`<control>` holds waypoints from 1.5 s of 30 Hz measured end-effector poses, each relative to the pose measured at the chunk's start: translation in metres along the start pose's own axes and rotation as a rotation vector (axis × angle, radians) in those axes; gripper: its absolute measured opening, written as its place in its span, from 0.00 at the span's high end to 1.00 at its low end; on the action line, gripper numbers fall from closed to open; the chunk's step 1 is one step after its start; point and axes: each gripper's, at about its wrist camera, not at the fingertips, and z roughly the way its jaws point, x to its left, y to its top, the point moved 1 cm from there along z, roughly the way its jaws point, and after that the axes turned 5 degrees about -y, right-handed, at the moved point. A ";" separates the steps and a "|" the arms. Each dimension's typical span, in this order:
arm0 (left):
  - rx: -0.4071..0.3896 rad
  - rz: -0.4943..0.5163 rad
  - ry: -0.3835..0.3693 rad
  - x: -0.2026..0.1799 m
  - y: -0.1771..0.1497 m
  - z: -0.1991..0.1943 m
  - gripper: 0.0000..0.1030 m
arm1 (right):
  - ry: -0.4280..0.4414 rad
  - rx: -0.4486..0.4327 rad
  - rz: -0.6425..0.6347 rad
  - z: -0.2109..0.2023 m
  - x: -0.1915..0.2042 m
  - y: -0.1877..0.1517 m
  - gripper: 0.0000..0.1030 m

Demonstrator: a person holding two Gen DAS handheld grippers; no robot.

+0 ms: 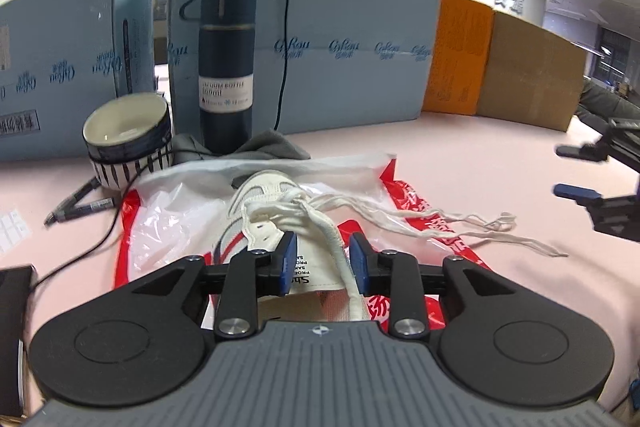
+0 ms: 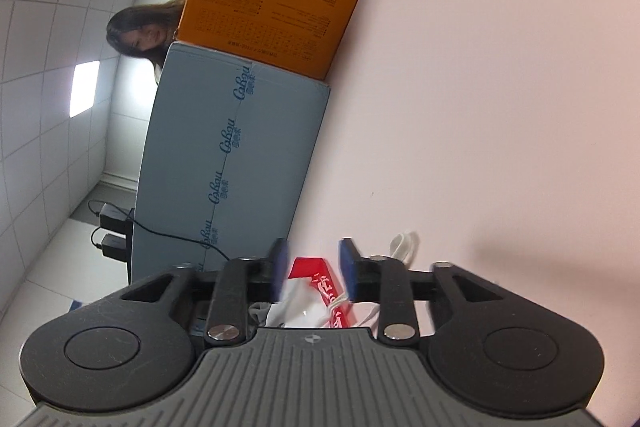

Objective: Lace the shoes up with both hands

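Left hand-held gripper [image 1: 323,261] hangs low over the white shoe [image 1: 276,227], its two blue pads [image 1: 289,263] spread apart on either side of the shoe's tongue and collar, gripping nothing. That shoe lies on a red-and-white plastic bag [image 1: 168,215] on the pink table [image 1: 460,163], toe pointing away from the camera, and its white laces [image 1: 440,223] trail loose to the right across the bag and onto the table. At the right edge of the left wrist view the right hand-held gripper [image 1: 576,171] is held above the table, well apart from the shoe, fingers parted and empty. Its own camera is rolled sideways and shows mostly bare table, with a strip of the bag and what is probably a bit of lace between its blue pads [image 2: 347,269], though that part is blurred. Behind the shoe stand a striped bowl [image 1: 128,143], a dark vacuum bottle [image 1: 226,67] and a grey cloth [image 1: 264,147], backed by blue-grey boxes [image 1: 340,47], an orange box [image 1: 460,55] and a brown carton [image 1: 532,71]. Two pens [image 1: 80,203] lie left of the bag.
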 end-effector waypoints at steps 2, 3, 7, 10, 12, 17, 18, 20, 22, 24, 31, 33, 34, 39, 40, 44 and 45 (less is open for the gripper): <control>-0.023 0.022 0.007 0.001 0.001 -0.010 0.71 | 0.015 0.012 -0.003 0.002 0.002 -0.004 0.61; -0.025 0.029 0.022 0.002 0.001 -0.011 0.62 | 0.021 0.019 -0.002 0.003 0.003 -0.006 0.60; 0.005 0.046 0.074 0.011 0.000 -0.005 0.58 | 0.045 0.045 0.001 0.009 0.007 -0.015 0.55; 0.030 0.051 0.084 0.017 -0.003 0.005 0.60 | 0.062 0.065 0.004 0.013 0.010 -0.022 0.53; 0.028 0.011 0.088 0.026 -0.004 0.006 0.77 | 0.075 0.075 0.008 0.016 0.012 -0.026 0.49; 0.026 -0.195 0.053 0.053 -0.008 0.004 0.78 | 0.059 0.087 0.077 0.023 0.002 -0.030 0.46; 0.026 -0.238 0.043 0.058 -0.009 0.003 0.78 | 0.057 0.089 0.109 0.024 -0.002 -0.031 0.46; 0.028 -0.234 0.039 0.059 -0.010 0.004 0.77 | 0.076 0.118 0.183 0.027 -0.007 -0.035 0.46; 0.031 -0.231 0.035 0.060 -0.009 0.005 0.76 | 0.099 0.167 0.218 0.034 -0.005 -0.041 0.46; 0.038 -0.200 0.035 0.058 -0.007 0.008 0.74 | 0.104 0.214 0.209 0.041 0.001 -0.048 0.46; 0.036 -0.035 0.038 0.045 0.000 0.018 0.71 | 0.122 0.464 0.216 0.096 0.024 -0.090 0.44; 0.039 -0.028 0.031 0.046 0.000 0.019 0.78 | 0.103 0.506 0.216 0.113 0.030 -0.104 0.43; 0.041 -0.038 0.025 0.048 0.000 0.019 0.80 | 0.077 0.514 0.229 0.120 0.031 -0.110 0.43; 0.041 -0.127 -0.008 0.062 0.002 0.016 0.81 | -0.012 0.485 0.296 0.134 0.026 -0.132 0.52; 0.042 -0.132 -0.009 0.064 0.001 0.015 0.81 | -0.008 0.473 0.287 0.134 0.027 -0.133 0.64; 0.048 -0.160 -0.018 0.073 0.000 0.015 0.80 | -0.003 0.406 0.195 0.129 0.040 -0.130 0.97; 0.051 -0.171 -0.021 0.076 -0.001 0.016 0.80 | -0.008 0.381 0.157 0.126 0.045 -0.127 0.98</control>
